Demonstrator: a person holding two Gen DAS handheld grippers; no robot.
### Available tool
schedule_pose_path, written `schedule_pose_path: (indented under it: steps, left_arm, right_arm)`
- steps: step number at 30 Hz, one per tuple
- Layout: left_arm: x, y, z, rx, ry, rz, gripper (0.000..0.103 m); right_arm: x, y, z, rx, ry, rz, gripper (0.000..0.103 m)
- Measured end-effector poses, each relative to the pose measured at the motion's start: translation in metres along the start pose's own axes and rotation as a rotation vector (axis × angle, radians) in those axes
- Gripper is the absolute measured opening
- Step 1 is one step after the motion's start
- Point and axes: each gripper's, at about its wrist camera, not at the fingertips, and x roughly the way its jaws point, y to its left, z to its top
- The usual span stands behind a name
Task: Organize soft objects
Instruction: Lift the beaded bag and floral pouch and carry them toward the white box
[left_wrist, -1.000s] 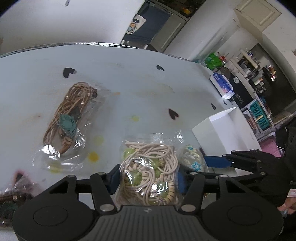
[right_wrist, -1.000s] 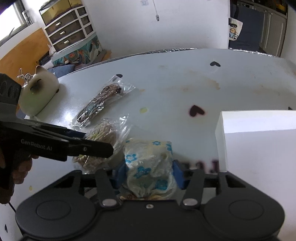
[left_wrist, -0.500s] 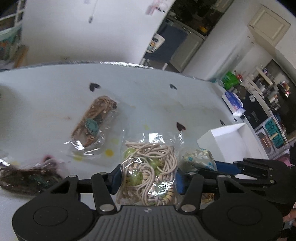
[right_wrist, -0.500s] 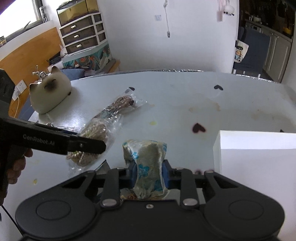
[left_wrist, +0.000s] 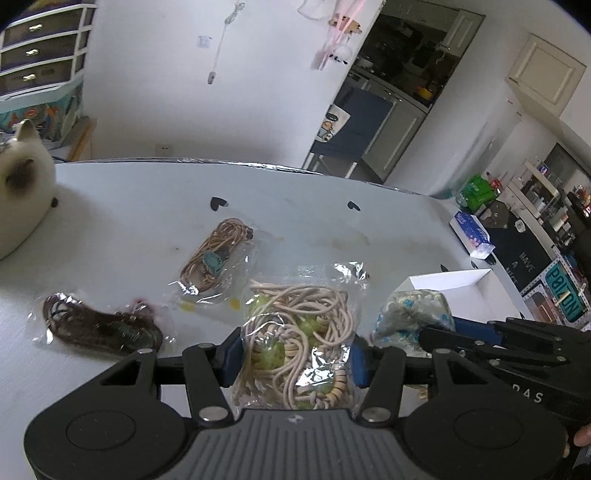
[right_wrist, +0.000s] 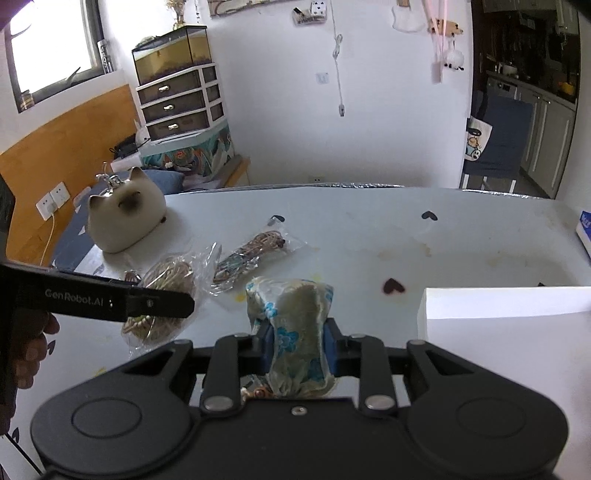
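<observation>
My left gripper (left_wrist: 295, 360) is shut on a clear bag of cream cord with green beads (left_wrist: 299, 332) and holds it above the white table (left_wrist: 129, 206). My right gripper (right_wrist: 299, 345) is shut on a cream pouch with blue flowers (right_wrist: 299, 325), also lifted; the pouch shows in the left wrist view (left_wrist: 410, 317). A bag of tan cord with a teal piece (left_wrist: 216, 254) and a bag of dark brown cord (left_wrist: 99, 328) lie on the table. A white box (right_wrist: 506, 328) stands at the right, open side up.
A cream cat-shaped figure (right_wrist: 125, 210) stands at the table's far left. A blue tissue pack (left_wrist: 474, 234) lies near the right edge. Dark heart marks (right_wrist: 393, 286) dot the table. Drawers and a kitchen lie beyond.
Both grippers have risen with their bags, so more of the room shows. The right jaws closed tighter on the flowered pouch.
</observation>
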Motion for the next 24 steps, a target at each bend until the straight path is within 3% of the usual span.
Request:
schedule_pose_path:
  steps: [15,24]
  left_arm:
    - [-0.054,-0.028,-0.024,-0.039,-0.103,0.122,0.055]
    - [-0.07,-0.063,-0.036,-0.081,-0.156,0.193,0.055]
  right_arm:
    - [-0.051,0.008,-0.01,-0.015,-0.079,0.011,0.028]
    - [-0.078,-0.018,-0.013,-0.02,-0.123,0.03,0.028]
